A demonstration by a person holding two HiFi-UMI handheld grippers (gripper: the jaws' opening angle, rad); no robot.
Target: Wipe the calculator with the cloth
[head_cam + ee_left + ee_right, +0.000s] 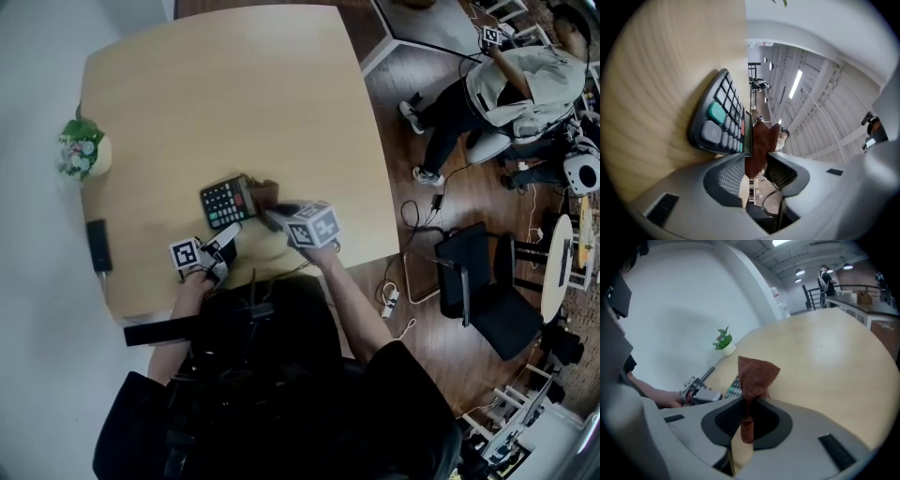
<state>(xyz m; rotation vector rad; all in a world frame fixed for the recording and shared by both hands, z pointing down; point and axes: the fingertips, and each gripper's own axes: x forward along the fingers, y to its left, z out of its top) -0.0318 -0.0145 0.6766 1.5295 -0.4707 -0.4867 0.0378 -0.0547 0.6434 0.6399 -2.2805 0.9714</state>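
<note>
calculator (228, 201) on table (234, 94), cloth (264, 195) at its right, plant (82, 145) far left

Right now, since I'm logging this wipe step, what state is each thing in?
calculator: flat on the table, keys up, cloth against its right end in the head view.
cloth: bunched, pinched in the right gripper's claw.
right gripper: shut on the cloth.
left gripper: claw apart at the calculator's near edge, nothing clamped.
potted plant: upright.
</note>
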